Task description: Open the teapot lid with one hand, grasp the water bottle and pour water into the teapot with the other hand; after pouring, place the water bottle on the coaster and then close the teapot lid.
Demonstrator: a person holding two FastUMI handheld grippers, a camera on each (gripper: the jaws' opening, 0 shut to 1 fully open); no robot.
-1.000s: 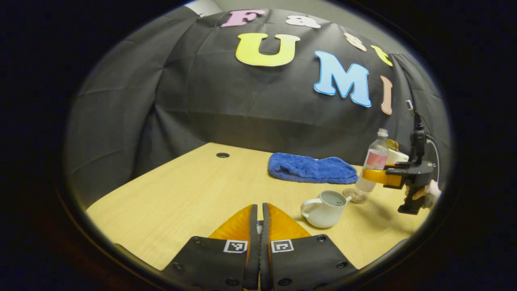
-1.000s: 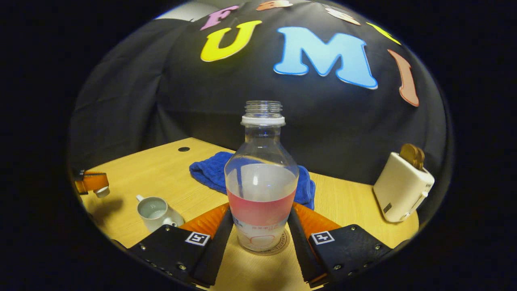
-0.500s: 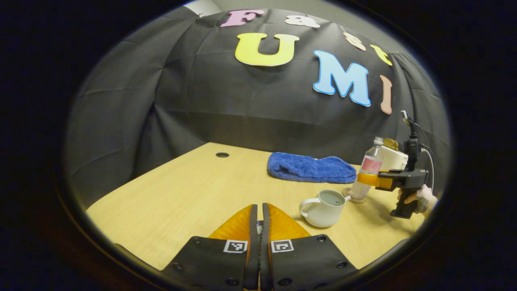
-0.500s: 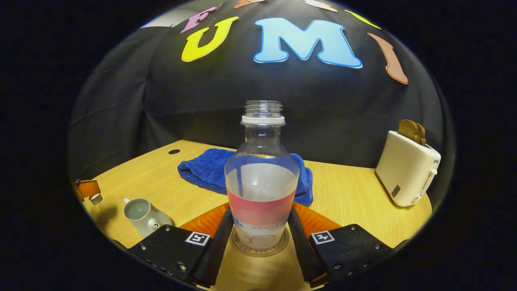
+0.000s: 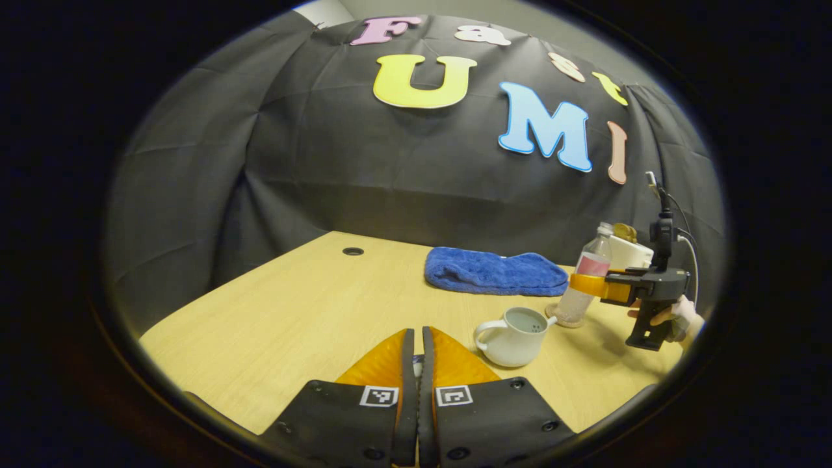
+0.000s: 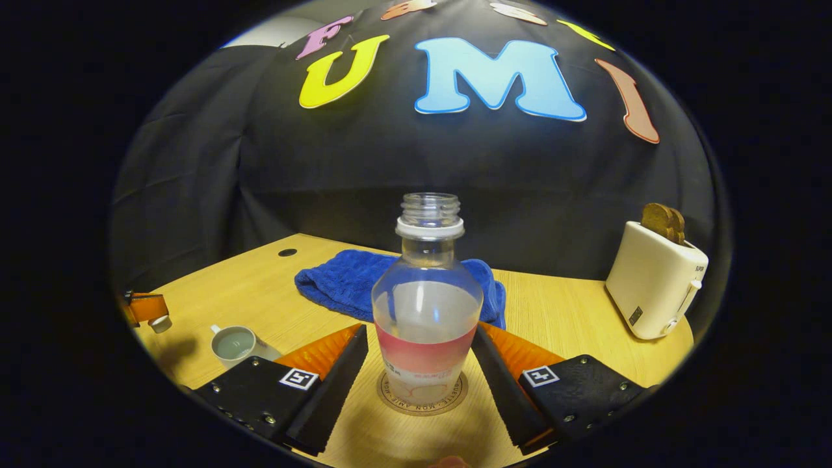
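Fingers of the right gripper (image 6: 422, 390) stand spread wide, level and low over the table (image 6: 572, 312), one on each side of the bottle (image 6: 427, 312) with a gap on both sides. The bottle stands upright and uncapped on the coaster (image 6: 422, 402). In the left gripper view a hand (image 5: 676, 315) holds that gripper's handle. The left gripper (image 5: 416, 364) is pinched together on a small white thing, likely the lid; the open teapot (image 5: 513, 328) sits just left of the bottle.
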